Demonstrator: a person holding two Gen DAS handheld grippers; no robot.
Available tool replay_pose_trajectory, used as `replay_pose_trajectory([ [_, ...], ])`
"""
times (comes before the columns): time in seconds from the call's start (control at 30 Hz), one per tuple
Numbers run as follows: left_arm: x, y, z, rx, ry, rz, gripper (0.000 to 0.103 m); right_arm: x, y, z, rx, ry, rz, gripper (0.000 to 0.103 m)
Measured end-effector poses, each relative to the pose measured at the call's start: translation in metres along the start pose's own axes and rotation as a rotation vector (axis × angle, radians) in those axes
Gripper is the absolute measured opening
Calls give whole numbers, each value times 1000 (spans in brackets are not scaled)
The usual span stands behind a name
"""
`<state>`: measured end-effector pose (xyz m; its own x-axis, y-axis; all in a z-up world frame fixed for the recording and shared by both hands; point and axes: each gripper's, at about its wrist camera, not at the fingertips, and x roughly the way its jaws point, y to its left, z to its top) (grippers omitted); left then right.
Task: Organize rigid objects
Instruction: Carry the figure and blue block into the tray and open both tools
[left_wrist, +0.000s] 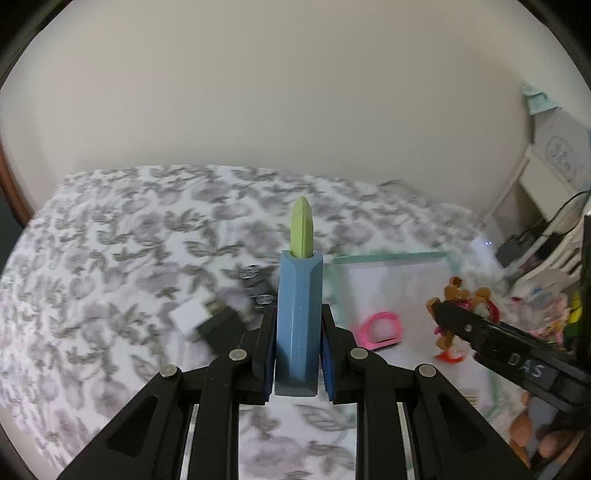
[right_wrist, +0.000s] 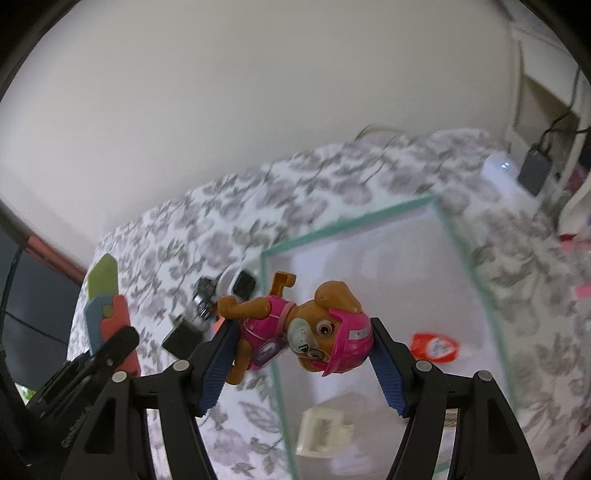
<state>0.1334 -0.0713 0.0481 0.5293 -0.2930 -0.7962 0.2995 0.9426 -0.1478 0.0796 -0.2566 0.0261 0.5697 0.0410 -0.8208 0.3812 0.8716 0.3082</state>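
Note:
My left gripper (left_wrist: 298, 311) is shut on a blue toy case with a green tip (left_wrist: 299, 288), held upright above the flowered bedspread (left_wrist: 129, 236). My right gripper (right_wrist: 303, 326) is shut on a brown toy dog in a pink suit and helmet (right_wrist: 325, 325), which lies sideways between the blue pads over the left rim of a white bin with a teal rim (right_wrist: 351, 221). In the right wrist view the blue case (right_wrist: 105, 295) shows a green tip and an orange-red side, at the lower left. In the left wrist view the toy dog (left_wrist: 461, 295) is at the right.
In the bin lie a pink ring (left_wrist: 380, 328), an orange piece (right_wrist: 436, 347) and a cream block (right_wrist: 321, 432). Black and white adapters (left_wrist: 210, 317) and small metal parts (left_wrist: 251, 275) lie on the bedspread left of the bin. White shelves and cables (left_wrist: 546, 221) stand at the right.

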Motion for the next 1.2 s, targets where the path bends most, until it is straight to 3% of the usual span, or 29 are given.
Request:
replay_pose_trajectory([
  [0.27, 10, -57, 10, 75, 11, -49, 22, -16, -40, 16, 47, -84, -91, 72],
  [0.53, 67, -102, -15, 95, 140, -128, 22, -13, -78, 23, 61, -112, -179, 72],
  [0.8, 109, -116, -46, 107, 244, -115, 22, 14, -116, 19, 105, -44, -234, 72],
  [1.2, 126, -120, -56, 115, 327, -81, 22, 55, -116, 1, 58, 70, -247, 72],
])
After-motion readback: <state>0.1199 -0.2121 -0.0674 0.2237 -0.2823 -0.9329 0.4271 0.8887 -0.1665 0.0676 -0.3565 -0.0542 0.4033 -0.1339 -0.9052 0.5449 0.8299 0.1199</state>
